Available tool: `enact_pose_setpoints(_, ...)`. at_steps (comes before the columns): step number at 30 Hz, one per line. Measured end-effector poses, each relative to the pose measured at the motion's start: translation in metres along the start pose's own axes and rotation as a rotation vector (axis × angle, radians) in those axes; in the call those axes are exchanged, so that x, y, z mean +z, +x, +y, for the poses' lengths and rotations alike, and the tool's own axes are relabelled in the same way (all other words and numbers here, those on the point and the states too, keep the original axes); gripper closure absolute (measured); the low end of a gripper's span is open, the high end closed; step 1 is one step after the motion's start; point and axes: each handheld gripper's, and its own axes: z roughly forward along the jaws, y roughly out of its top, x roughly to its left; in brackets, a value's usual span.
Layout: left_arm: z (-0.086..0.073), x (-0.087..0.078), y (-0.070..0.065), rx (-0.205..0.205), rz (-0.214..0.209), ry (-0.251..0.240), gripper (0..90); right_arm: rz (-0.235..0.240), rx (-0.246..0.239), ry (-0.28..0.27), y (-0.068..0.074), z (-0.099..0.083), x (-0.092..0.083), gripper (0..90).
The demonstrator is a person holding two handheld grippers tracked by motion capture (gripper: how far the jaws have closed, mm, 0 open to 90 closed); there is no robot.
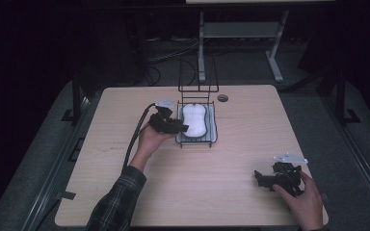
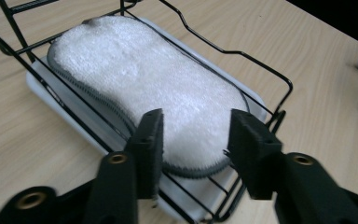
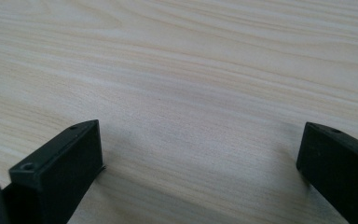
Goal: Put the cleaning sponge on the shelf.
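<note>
A white, peanut-shaped sponge [image 1: 194,120] [image 2: 144,79] with a grey stitched edge lies in a black wire rack [image 1: 212,126] [image 2: 261,70] that stands on a white tray [image 2: 42,86]. My left gripper [image 1: 179,127] [image 2: 193,135] hovers at the rack's left side. Its jaws are open, just over the sponge's near end, with nothing between them. My right gripper [image 1: 260,179] [image 3: 200,154] rests low over the bare wooden table [image 3: 191,70] at the front right, jaws wide open and holding nothing.
The rack has a tall upright wire back [image 1: 198,77] on its far side. A small round hole [image 1: 222,97] sits in the tabletop behind the rack. A metal stand's legs [image 1: 274,62] are on the floor beyond the table.
</note>
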Motion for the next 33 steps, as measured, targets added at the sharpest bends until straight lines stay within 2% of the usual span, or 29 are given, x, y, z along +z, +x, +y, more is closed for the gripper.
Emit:
enact_pose_setpoints(1,-0.002,-0.003,-0.001,0.001,0.005,0.0,45.9,0.0,0.0,0.0,0.0,0.0,0.0,0.0)
enact_pose_setpoints(2,-0.004,-0.006,-0.001,0.007,0.004,0.0,45.9,0.0,0.0,0.0,0.0,0.0,0.0,0.0)
enact_pose_setpoints(5,-0.013,-0.017,-0.004,0.011,0.025,0.006,35.5,0.0,0.0,0.0,0.0,0.0,0.0,0.0)
enact_pose_setpoints(13,-0.047,-0.049,-0.014,0.045,0.089,0.011,20.8,0.0,0.0,0.0,0.0,0.0,0.0,0.0)
enact_pose_setpoints(18,-0.069,-0.063,-0.023,0.059,0.138,0.028,16.6,0.0,0.001,0.0,0.0,0.0,0.0,0.0)
enact_pose_setpoints(23,-0.09,-0.073,-0.032,0.061,0.167,0.043,15.0,0.0,0.001,0.0,0.0,0.0,0.0,0.0)
enact_pose_setpoints(24,-0.099,-0.076,-0.034,0.061,0.168,0.057,15.0,0.0,0.001,0.001,0.0,0.0,0.0,0.0)
enact_pose_setpoints(27,-0.107,-0.079,-0.036,0.06,0.169,0.067,15.0,0.0,0.001,0.0,0.0,0.0,0.0,0.0)
enact_pose_setpoints(28,-0.115,-0.082,-0.038,0.063,0.17,0.088,15.0,0.0,0.001,0.0,0.0,0.0,0.0,0.0)
enact_pose_setpoints(33,-0.129,-0.086,-0.043,0.071,0.18,0.111,15.0,0.0,0.001,0.0,0.0,0.0,0.0,0.0)
